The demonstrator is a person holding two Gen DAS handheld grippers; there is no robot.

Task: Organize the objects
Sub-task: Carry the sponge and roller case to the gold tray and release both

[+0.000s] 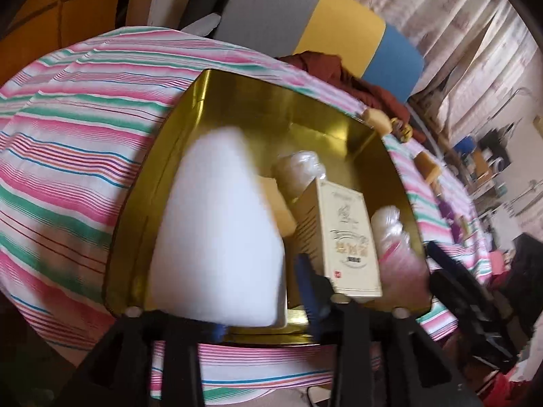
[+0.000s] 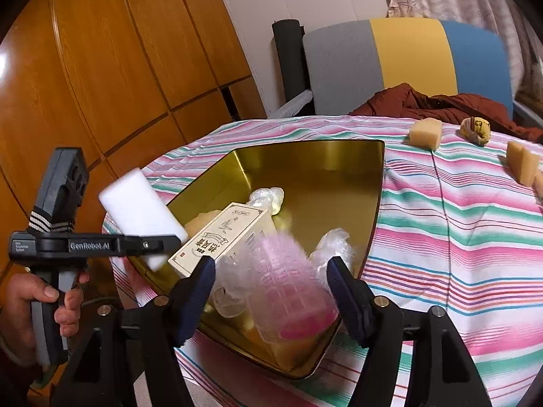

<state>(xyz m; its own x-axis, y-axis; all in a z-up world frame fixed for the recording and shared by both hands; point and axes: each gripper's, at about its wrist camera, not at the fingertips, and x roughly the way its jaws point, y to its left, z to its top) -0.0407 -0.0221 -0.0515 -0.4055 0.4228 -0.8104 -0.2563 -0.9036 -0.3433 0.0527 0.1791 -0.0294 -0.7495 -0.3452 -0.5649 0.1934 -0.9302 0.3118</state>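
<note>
Gold tin tray (image 2: 339, 169) sits at the centre of both views on the striped cloth (image 2: 458, 224) covering your bench, its shiny inner walls reflecting what lies inside. A cream printed box (image 2: 220, 234) lies slanted in the tray, with crumpled clear plastic wraps (image 2: 266, 198) beside it and a tan sponge piece (image 1: 278, 203) partly hidden under the box.

Your left gripper (image 1: 261, 308) holds a white foam block (image 1: 217, 234), which fills the middle of the left wrist view; the jaws are closed on its near end. In the right wrist view that same block pokes up over the tray's left rim, with your left hand (image 2: 37, 308) at the lower left of the frame squeezing the handle.

Your right gripper (image 2: 271, 291) has its jaws spread wide, with blue pads (image 2: 200, 291) on either side of a clear cup with pink markings (image 2: 288, 288). The cup is blurred and sits in the near end of the tray, and neither pad touches it.

At the upper right of the right wrist view, more tan sponge blocks (image 2: 426, 133) and a small yellow printed bundle (image 2: 475, 130) rest on the cloth, well apart from the tray. Behind them are a rust-coloured garment (image 2: 424, 103) and a grey, yellow and blue chair back (image 2: 407, 54).
</note>
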